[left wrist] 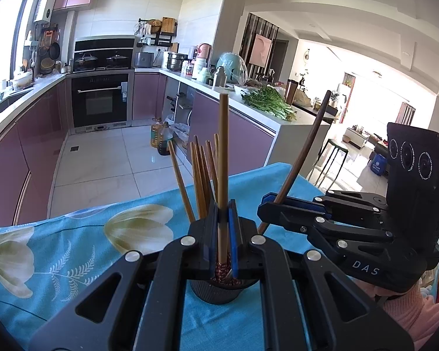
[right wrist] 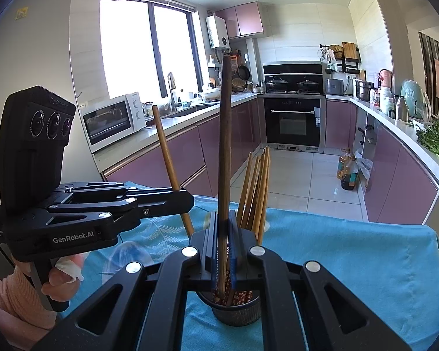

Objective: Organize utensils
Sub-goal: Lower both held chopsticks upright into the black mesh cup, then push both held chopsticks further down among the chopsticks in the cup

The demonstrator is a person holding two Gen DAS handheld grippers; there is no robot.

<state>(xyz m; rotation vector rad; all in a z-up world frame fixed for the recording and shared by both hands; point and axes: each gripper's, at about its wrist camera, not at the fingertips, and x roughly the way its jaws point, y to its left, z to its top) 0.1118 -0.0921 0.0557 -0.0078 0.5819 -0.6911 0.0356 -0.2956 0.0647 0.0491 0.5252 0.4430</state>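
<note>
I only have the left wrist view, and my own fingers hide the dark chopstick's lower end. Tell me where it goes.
Observer: In the right wrist view, the dark chopstick runs down between the fingers of the right gripper toward the holder cup. Its tip is hidden.
Operator: Report how the left gripper looks from there.
Observer: The left gripper is shut on the light chopstick, which is tilted, its lower end poking out below the jaws.
Operator: Name something on the counter my frame misses.
Observer: A white microwave, below the window.
</note>
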